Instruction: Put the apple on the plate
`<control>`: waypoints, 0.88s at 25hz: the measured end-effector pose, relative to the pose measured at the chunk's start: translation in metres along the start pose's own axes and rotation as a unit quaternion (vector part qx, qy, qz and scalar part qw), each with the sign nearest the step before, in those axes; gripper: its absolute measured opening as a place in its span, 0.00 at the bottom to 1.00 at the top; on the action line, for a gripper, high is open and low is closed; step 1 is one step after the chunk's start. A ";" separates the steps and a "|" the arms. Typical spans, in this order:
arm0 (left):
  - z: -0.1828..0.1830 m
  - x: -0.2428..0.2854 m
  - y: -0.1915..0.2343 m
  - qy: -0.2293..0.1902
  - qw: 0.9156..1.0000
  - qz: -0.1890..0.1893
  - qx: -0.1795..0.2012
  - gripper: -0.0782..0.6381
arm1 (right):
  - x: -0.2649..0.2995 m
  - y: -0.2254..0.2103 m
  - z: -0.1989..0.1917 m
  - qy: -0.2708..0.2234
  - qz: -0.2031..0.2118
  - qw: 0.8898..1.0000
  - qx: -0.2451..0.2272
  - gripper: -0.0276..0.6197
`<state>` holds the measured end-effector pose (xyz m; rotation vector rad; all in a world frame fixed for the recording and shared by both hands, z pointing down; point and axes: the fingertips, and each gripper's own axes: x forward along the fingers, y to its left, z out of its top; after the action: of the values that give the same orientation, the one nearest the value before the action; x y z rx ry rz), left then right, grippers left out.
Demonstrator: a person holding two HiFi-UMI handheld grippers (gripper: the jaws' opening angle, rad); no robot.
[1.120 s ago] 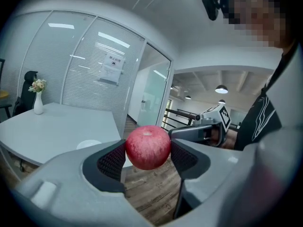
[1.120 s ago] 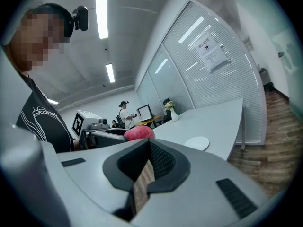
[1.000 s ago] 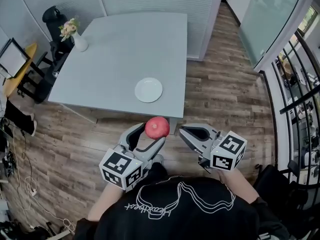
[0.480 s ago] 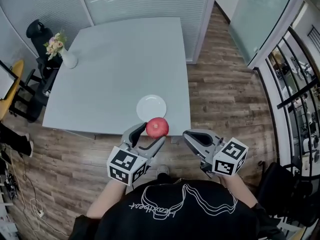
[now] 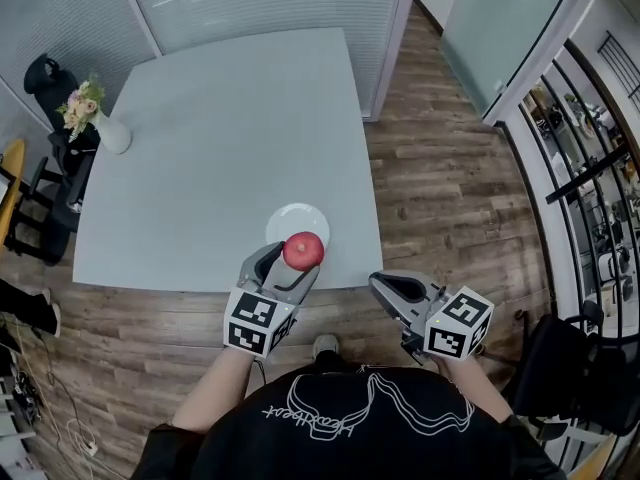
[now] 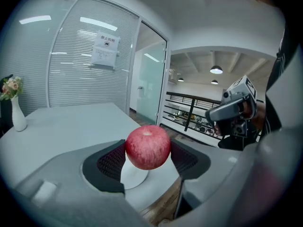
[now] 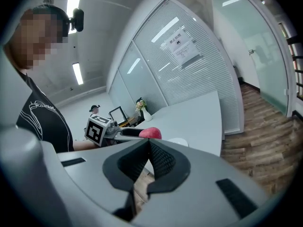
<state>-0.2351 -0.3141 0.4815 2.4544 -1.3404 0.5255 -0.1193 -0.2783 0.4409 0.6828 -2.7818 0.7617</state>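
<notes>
**Red apple reaches the plate's near rim**

Red and whole, the apple [image 5: 303, 250] sits clamped between the pads of the left gripper [image 5: 292, 264], whose jaws stand wide around its sides. A second ago it hung over the wooden floor [image 5: 440, 188], short of the table [image 5: 220, 148], with the plate [image 5: 285, 223] well ahead of it. Now, from the head view, it overlaps the plate's nearer rim, just inside the table's near edge. The left gripper view shows the white plate directly under and beyond the fruit. We judge the carry nearly finished: what remains is a little more reach and a lowering before any release, since the apple looks raised above the plate rather than resting on it.

The plate itself is bare, with nothing on it. The right gripper [image 5: 385, 288] has come along beside the left, off the table's near edge and over the floor, its jaws pressed together on nothing. The only other vessel, a white vase [image 5: 110, 133] by the table's left edge towards the far corner, holds a small bunch of flowers [image 5: 80, 103].
</notes>
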 end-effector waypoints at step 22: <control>-0.072 0.078 0.061 0.053 0.998 0.021 0.032 0.52 | 0.010 -0.040 -0.008 0.005 -0.041 0.998 0.037 0.06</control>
<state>-0.2605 -0.3735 0.5856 2.4162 -1.3538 0.7094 -0.1086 -0.3087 0.4687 0.7986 -2.7099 0.8531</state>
